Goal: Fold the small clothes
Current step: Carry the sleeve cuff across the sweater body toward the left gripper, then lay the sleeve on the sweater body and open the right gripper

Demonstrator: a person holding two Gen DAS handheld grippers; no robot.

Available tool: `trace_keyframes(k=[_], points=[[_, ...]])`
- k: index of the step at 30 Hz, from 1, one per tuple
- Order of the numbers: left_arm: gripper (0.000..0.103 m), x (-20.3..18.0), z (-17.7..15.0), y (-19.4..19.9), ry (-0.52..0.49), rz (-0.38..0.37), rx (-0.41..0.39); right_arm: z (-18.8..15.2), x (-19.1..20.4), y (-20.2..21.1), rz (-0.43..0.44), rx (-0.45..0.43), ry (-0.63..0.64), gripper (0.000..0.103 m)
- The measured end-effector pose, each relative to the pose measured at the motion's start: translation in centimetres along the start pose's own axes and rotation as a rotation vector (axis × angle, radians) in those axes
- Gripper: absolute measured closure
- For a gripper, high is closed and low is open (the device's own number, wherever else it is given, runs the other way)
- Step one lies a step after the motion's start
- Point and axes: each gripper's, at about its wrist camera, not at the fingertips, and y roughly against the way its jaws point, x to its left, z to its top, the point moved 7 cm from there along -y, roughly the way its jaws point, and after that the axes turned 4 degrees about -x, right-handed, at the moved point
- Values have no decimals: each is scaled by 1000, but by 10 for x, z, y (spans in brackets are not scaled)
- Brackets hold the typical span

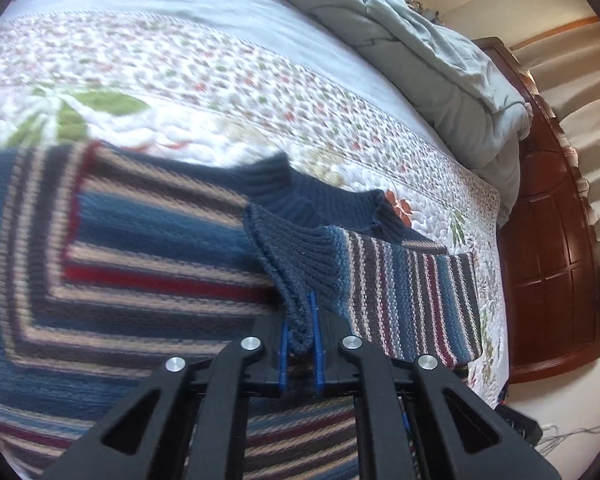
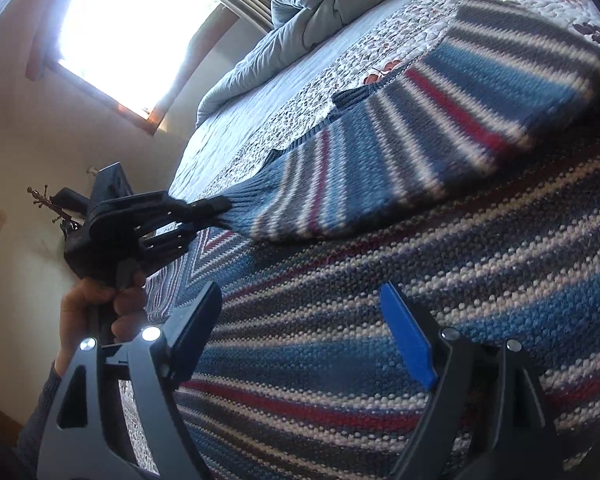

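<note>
A small knitted sweater (image 1: 132,240) striped in blue, red, navy and cream lies on the quilted bed. My left gripper (image 1: 300,316) is shut on the navy ribbed cuff (image 1: 296,256) of one sleeve. In the right wrist view that left gripper (image 2: 216,206) holds the sleeve (image 2: 380,152) stretched above the sweater's body (image 2: 380,320). My right gripper (image 2: 308,332) hovers open just above the sweater's body, nothing between its blue pads (image 2: 408,336). A hand (image 2: 100,308) grasps the left gripper's handle.
The sweater rests on a floral quilt (image 1: 220,80). A bunched grey-blue duvet (image 1: 420,52) lies at the far side, against a dark wooden board (image 1: 552,248). A bright window (image 2: 132,28) is in the wall beyond the bed. Cables lie on the floor (image 1: 572,436).
</note>
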Motion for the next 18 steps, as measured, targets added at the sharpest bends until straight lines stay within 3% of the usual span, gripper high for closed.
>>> trace_keyframes(k=[5, 18], points=[[94, 32, 2, 18, 6, 51, -8, -4, 3, -5, -2, 12, 16, 20], [94, 48, 2, 26, 36, 26, -20, -6, 6, -10, -5, 20, 41, 20]])
